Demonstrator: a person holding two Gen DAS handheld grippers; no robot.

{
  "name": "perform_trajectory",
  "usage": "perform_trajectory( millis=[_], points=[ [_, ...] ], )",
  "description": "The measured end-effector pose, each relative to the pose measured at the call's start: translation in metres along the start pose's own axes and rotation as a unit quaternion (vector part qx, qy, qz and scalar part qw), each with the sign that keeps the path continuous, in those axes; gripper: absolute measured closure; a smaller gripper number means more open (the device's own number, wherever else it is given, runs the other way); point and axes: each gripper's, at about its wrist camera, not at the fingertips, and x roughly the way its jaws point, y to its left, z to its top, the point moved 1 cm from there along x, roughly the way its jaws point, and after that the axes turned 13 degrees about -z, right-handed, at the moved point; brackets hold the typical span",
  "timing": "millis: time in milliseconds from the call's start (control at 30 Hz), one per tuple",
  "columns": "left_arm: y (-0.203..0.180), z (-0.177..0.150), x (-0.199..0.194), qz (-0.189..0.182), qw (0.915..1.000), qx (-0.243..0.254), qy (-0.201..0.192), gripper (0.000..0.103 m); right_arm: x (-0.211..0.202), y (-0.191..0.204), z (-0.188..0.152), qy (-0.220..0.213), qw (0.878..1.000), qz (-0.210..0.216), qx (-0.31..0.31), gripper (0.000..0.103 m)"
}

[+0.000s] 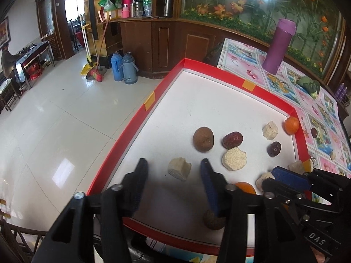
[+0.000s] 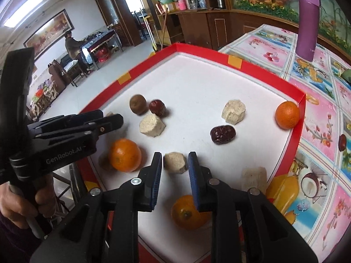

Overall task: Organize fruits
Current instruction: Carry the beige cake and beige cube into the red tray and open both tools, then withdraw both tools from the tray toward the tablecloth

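Fruit lies scattered and unsorted across the red-rimmed tray (image 2: pixel 299 118) on the bench, so by my reading the sorting has barely begun. Three oranges sit apart: one in the far corner (image 2: pixel 287 115), one near the left gripper (image 2: pixel 125 155), one under the right gripper (image 2: pixel 188 212). Two dates (image 2: pixel 222 134) (image 2: pixel 157 107), a kiwi (image 2: pixel 137 104) and several pale chunks (image 2: pixel 233 111) lie mixed between them. The left gripper (image 1: pixel 174 168) hangs open around a pale chunk (image 1: pixel 179 168) without touching it; the right gripper (image 2: pixel 175 164) is likewise open, straddling another chunk (image 2: pixel 175 162). A stray date (image 2: pixel 342 142) lies outside on the patterned cloth. The purple flask (image 2: pixel 307 22) stands well clear. Crowded neighbours may hinder a clean pick
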Motion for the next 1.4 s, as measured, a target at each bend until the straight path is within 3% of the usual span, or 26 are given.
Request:
perform_trajectory(
  millis=[100,233,433,567,667,833,933,1133,1400],
  points=[
    [-0.003,0.004,-0.002,0.009,1.0,0.001,-0.003,0.047,-0.014,-0.012,0.004,-0.025,1.0,0.005,0.017,0.063],
    [-0.009,0.009,-0.008,0.017,0.9998,0.005,-0.011,0.042,-0.034,-0.041,0.012,-0.055,0.997,0.012,0.059,0.061],
    [-0.038,0.017,-0.019,0.02,0.9987,0.04,-0.026,0.038,-0.071,-0.129,0.007,-0.095,0.984,-0.027,0.151,0.061],
    [-0.073,0.025,-0.025,0.004,0.9962,0.078,-0.037,0.033,-0.105,-0.208,-0.017,-0.12,0.964,-0.076,0.223,0.061],
    [-0.104,0.027,-0.027,-0.017,0.9928,0.11,-0.044,0.029,-0.125,-0.264,-0.043,-0.121,0.947,-0.114,0.274,0.062],
    [-0.153,0.02,-0.014,-0.052,0.9861,0.156,-0.025,0.026,-0.129,-0.316,-0.074,-0.086,0.937,-0.14,0.308,0.062],
    [-0.178,0.013,-0.004,-0.064,0.9811,0.182,-0.008,0.026,-0.119,-0.32,-0.078,-0.062,0.941,-0.138,0.303,0.062],
    [-0.202,-0.002,0.008,-0.08,0.9753,0.205,0.015,0.026,-0.09,-0.285,-0.073,-0.03,0.962,-0.159,0.222,0.062],
    [-0.218,-0.004,0.019,-0.091,0.9706,0.221,0.03,0.026,-0.061,-0.275,-0.07,-0.001,0.96,-0.201,0.193,0.062]
  ],
)
